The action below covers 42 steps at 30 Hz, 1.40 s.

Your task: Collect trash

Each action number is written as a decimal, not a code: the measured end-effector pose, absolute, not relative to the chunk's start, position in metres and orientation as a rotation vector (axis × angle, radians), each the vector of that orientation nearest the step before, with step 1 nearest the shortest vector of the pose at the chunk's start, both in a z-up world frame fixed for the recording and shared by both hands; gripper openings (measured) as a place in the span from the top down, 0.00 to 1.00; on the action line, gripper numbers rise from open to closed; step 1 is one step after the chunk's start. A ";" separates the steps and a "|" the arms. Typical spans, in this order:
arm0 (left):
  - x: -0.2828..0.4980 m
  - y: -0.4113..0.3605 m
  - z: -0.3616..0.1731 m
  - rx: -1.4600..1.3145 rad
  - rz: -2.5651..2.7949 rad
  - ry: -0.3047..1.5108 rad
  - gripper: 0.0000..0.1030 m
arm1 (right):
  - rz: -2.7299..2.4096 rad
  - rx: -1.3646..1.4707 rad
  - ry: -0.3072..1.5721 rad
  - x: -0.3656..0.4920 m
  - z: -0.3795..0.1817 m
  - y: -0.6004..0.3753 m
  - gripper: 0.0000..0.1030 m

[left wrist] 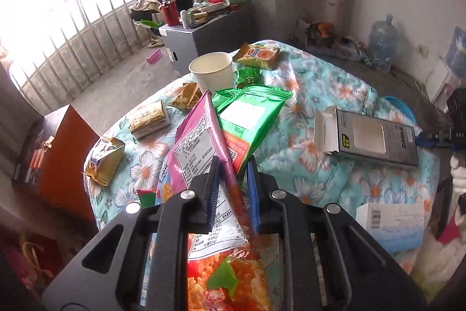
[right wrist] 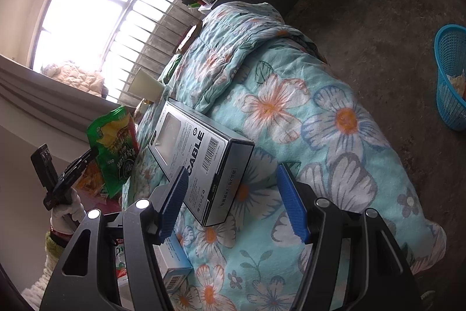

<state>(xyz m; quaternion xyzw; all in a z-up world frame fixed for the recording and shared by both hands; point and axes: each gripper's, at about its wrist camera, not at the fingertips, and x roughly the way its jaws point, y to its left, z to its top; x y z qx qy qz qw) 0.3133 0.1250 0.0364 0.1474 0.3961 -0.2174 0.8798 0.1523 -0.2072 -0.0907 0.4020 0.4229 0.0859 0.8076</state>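
My left gripper [left wrist: 233,165] is shut on a pink snack bag [left wrist: 198,142] and a green snack bag [left wrist: 250,121], lifted together above the flowered quilt [left wrist: 320,95]. From the right wrist view the green bag [right wrist: 116,142] hangs from that gripper at the left. My right gripper [right wrist: 233,177] stands open over the quilt, its blue pads [right wrist: 177,194] on either side of the near end of a grey cable box [right wrist: 201,153] without pressing on it. More trash lies on the quilt: a paper cup [left wrist: 212,72], an orange wrapper [left wrist: 257,54] and a gold wrapper [left wrist: 103,162].
A blue mesh basket [right wrist: 451,75] stands on the concrete floor to the right of the quilt. A small white and blue box [left wrist: 390,223] lies near the quilt's front edge. A grey cabinet [left wrist: 204,37] with clutter is behind, a brown box [left wrist: 64,159] to the left.
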 end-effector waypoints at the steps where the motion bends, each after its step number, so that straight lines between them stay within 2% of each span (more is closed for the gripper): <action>1: 0.315 0.128 0.038 0.283 -0.447 0.825 0.84 | 0.184 0.860 0.904 0.152 -0.091 -0.208 0.40; 4: 0.317 0.134 0.039 0.225 -0.449 0.841 0.83 | 0.184 0.859 0.904 0.152 -0.090 -0.208 0.40; 5: 0.317 0.134 0.038 0.200 -0.453 0.857 0.78 | 0.184 0.859 0.903 0.152 -0.090 -0.208 0.40; 6: 0.317 0.133 0.036 0.176 -0.457 0.876 0.61 | 0.185 0.857 0.903 0.152 -0.090 -0.208 0.40; 7: 0.318 0.133 0.035 0.149 -0.456 0.892 0.50 | 0.183 0.857 0.904 0.151 -0.090 -0.208 0.40; 8: 0.317 0.135 0.035 0.123 -0.447 0.896 0.30 | 0.182 0.857 0.904 0.151 -0.089 -0.209 0.40; 9: 0.315 0.136 0.036 0.093 -0.443 0.881 0.28 | 0.180 0.856 0.903 0.150 -0.088 -0.209 0.40; 16: 0.283 0.156 0.061 -0.114 -0.498 0.814 0.26 | 0.144 0.831 0.872 0.137 -0.075 -0.216 0.40; 21: 0.233 0.184 0.075 -0.239 -0.494 0.738 0.23 | 0.093 0.808 0.763 0.115 -0.056 -0.225 0.40; 26: 0.167 0.222 0.059 -0.398 -0.467 0.722 0.22 | 0.246 0.718 0.659 0.094 -0.022 -0.195 0.39; 30: 0.120 0.245 0.023 -0.499 -0.426 0.769 0.22 | 0.543 0.609 0.769 0.094 -0.015 -0.111 0.40; 34: 0.092 0.253 -0.029 -0.671 -0.439 0.876 0.22 | 0.724 0.531 0.941 0.097 -0.039 -0.024 0.40; 38: 0.078 0.246 -0.066 -0.775 -0.438 0.926 0.23 | 0.767 0.522 1.066 0.105 -0.063 0.021 0.40; 42: 0.084 0.237 -0.088 -0.829 -0.456 0.956 0.25 | 0.820 0.475 1.108 0.100 -0.062 0.046 0.40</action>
